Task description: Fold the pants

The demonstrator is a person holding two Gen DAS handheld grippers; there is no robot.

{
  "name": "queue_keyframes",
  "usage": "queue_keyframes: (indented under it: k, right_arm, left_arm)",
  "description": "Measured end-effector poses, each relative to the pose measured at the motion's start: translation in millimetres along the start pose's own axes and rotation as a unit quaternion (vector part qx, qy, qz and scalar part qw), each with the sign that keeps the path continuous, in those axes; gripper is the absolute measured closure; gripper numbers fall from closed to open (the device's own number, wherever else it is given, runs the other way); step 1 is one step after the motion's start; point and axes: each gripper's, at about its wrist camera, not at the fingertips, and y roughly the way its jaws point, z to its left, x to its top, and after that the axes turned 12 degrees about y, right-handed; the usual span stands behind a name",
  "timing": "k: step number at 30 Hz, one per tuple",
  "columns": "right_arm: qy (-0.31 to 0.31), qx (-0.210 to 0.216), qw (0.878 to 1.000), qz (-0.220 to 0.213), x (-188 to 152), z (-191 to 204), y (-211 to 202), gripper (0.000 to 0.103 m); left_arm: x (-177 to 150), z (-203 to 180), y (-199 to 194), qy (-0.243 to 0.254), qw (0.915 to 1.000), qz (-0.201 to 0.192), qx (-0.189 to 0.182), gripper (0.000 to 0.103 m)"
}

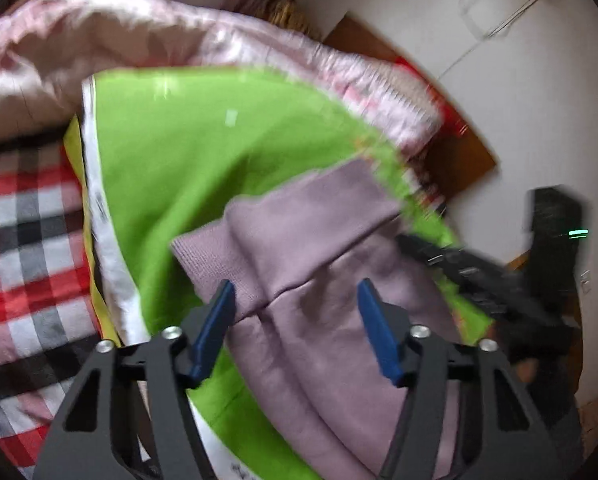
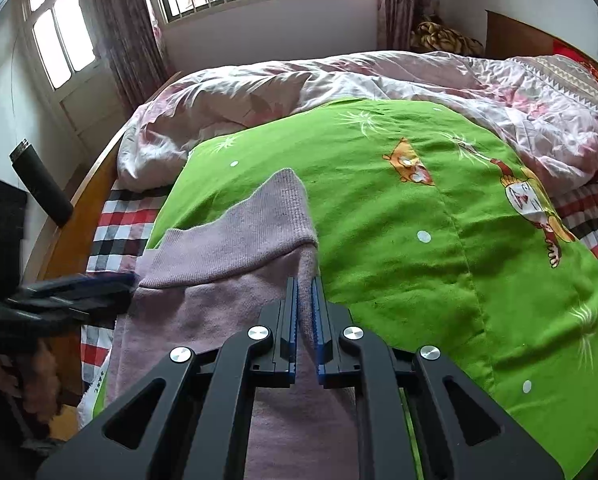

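Item: mauve pants, lying on my green blanket on the bed, ribbed cuff folded back over the leg. My right hand-held gripper: clamped onto a ridge of the pants' fabric. My left hand-held gripper: jaws apart, straddling the pants, pads not pressing. Pink quilt behind.

The left gripper is angling downward, jaws apart; the right gripper is pinching fabric, jaws nearly together.
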Motion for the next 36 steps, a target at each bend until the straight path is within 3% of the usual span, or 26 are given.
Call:
queue_keyframes:
  k: [1, 4, 6, 9, 15, 19, 22, 24, 25, 26, 27, 28, 31, 33, 34, 36]
  right_arm:
    - [-0.001, -0.001, 1.000, -0.002, -0.4, 0.3, -0.5, 0.093]
    - [-0.012, -0.008, 1.000, -0.008, -2.1, 2.7, -0.6, 0.094]
    - [-0.020, -0.013, 1.000, -0.012, -3.2, 4.4, 0.5, 0.095]
    - [-0.018, -0.015, 1.000, -0.021, -2.5, 4.9, -1.2, 0.096]
    - [-0.018, 0.020, 0.998, -0.049, 9.0, 20.4, -31.7, 0.096]
    - [-0.034, -0.001, 0.999, -0.026, 12.9, 32.3, -11.7, 0.096]
    - [-0.043, -0.042, 0.998, 0.010, 2.7, 28.9, 20.0, 0.093]
    - [-0.029, -0.031, 0.999, 0.013, -3.8, 23.6, 28.2, 0.089]
    - [-0.023, -0.026, 0.999, 0.012, -4.4, 21.1, 26.6, 0.085]
    - [-0.018, -0.023, 0.999, 0.013, -3.9, 18.7, 24.1, 0.070]
    - [-0.010, -0.025, 1.000, 0.014, -1.3, 14.3, 17.3, 0.057]
    - [-0.002, -0.024, 1.000, 0.010, 0.1, 11.3, 7.8, 0.033]
    - [0.006, -0.004, 1.000, -0.022, -1.7, 5.5, -32.9, 0.031]
    - [0.002, -0.017, 0.999, -0.028, -17.6, 6.6, -68.2, 0.031]
    - [0.001, -0.017, 1.000, -0.027, -26.1, 8.4, -79.0, 0.031]
    - [-0.007, -0.011, 1.000, -0.012, -61.7, 15.8, -103.2, 0.031]
  left_arm:
    - [-1.7, 3.3, 8.6, -0.004, 1.0000, 0.004, -0.002, 0.052]
    - [-2.4, 6.7, 6.9, 0.002, 0.9997, -0.015, -0.017, 0.085]
    - [-0.7, 1.0, 2.4, 0.028, 0.9993, -0.021, -0.016, 0.093]
    - [1.1, -12.0, -4.2, 0.055, 0.9978, -0.037, -0.007, 0.095]
    - [9.7, -12.5, -47.1, 0.033, 0.9968, -0.068, -0.027, 0.095]
    - [7.3, 14.8, -26.1, -0.007, 0.9992, -0.019, -0.035, 0.094]
    - [-3.0, 31.0, 0.1, -0.027, 0.9988, 0.020, -0.035, 0.088]
    - [-5.3, 32.7, -1.9, -0.029, 0.9988, 0.017, -0.034, 0.083]
    - [-4.6, 33.1, -4.6, -0.032, 0.9991, 0.019, -0.019, 0.060]
    - [-3.1, 34.2, -10.0, -0.041, 0.9990, 0.018, 0.008, 0.029]
    - [-2.3, 35.5, -15.1, -0.048, 0.9985, 0.012, 0.022, 0.024]
    - [-1.2, 34.2, -26.9, -0.048, 0.9982, -0.007, 0.037, 0.024]
    - [0.9, 15.4, -55.1, -0.010, 0.9976, -0.044, 0.053, 0.024]
    - [-3.4, -10.4, -68.2, 0.031, 0.9980, -0.054, 0.006, 0.019]
    - [-7.4, -28.6, -67.6, 0.065, 0.9965, -0.045, -0.024, 0.017]
    - [-11.0, -47.1, -55.2, 0.107, 0.9928, -0.022, -0.050, 0.014]
